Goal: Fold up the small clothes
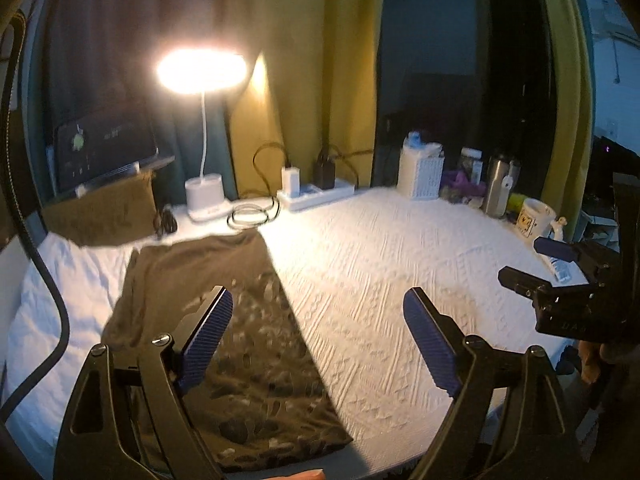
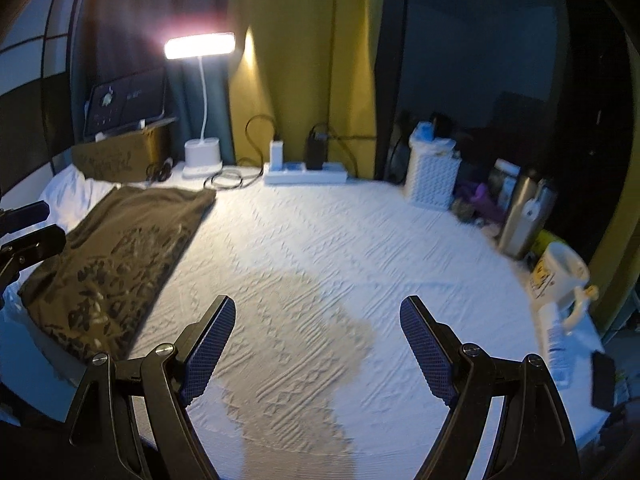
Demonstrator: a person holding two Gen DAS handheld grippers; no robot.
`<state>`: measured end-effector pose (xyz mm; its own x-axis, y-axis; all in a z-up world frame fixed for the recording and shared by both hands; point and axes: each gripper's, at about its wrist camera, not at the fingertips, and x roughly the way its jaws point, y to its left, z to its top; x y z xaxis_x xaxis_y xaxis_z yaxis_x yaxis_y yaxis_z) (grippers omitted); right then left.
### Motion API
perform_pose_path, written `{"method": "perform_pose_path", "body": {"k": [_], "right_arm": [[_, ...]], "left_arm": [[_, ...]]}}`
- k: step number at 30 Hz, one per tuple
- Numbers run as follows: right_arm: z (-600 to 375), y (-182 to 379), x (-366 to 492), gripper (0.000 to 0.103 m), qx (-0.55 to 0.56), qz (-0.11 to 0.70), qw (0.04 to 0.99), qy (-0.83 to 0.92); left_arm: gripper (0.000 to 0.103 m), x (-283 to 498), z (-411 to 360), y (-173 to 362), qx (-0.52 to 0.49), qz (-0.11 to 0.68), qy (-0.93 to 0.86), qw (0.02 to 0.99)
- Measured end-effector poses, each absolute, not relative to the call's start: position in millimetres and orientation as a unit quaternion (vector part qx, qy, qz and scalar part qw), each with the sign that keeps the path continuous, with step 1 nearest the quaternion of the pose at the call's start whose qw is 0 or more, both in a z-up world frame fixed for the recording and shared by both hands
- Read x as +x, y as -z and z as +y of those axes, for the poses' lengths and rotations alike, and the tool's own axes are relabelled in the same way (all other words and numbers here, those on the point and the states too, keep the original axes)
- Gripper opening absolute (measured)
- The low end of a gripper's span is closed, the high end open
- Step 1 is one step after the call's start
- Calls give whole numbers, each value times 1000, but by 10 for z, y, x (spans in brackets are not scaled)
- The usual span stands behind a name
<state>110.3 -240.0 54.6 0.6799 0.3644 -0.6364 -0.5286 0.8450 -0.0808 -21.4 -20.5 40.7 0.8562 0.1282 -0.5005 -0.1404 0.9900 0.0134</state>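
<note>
A dark olive garment with a pale printed pattern (image 1: pixel 224 328) lies folded into a long strip on the left of the white textured table cover (image 1: pixel 400 264). It also shows in the right wrist view (image 2: pixel 120 256). My left gripper (image 1: pixel 318 336) is open and empty, held above the garment's right edge. My right gripper (image 2: pixel 318 344) is open and empty over the bare cover; it shows at the right edge of the left wrist view (image 1: pixel 532 260). The left gripper's fingers (image 2: pixel 28 224) show at the left edge of the right wrist view.
A lit desk lamp (image 1: pixel 202 128), a power strip with chargers (image 1: pixel 316 192), coiled cables (image 1: pixel 252 216) and a brown box with a tablet on it (image 1: pixel 104 192) stand along the back. A white basket (image 1: pixel 422 172), a steel bottle (image 1: pixel 498 188) and a mug (image 1: pixel 534 216) crowd the right.
</note>
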Motion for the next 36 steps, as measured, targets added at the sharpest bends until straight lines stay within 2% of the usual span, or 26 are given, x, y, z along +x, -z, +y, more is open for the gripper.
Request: {"method": "perform_pose_path", "body": {"k": [23,36], "right_arm": [[-2618,-1586,518,88,-100,186,946,-247],[-2630,-1439,590,89,-93,212,942,-244]], "left_arm": [[94,-738,-295,-1133,19,140,-94,986],[95,-707,-127,-969,-7,164,-127,978]]}}
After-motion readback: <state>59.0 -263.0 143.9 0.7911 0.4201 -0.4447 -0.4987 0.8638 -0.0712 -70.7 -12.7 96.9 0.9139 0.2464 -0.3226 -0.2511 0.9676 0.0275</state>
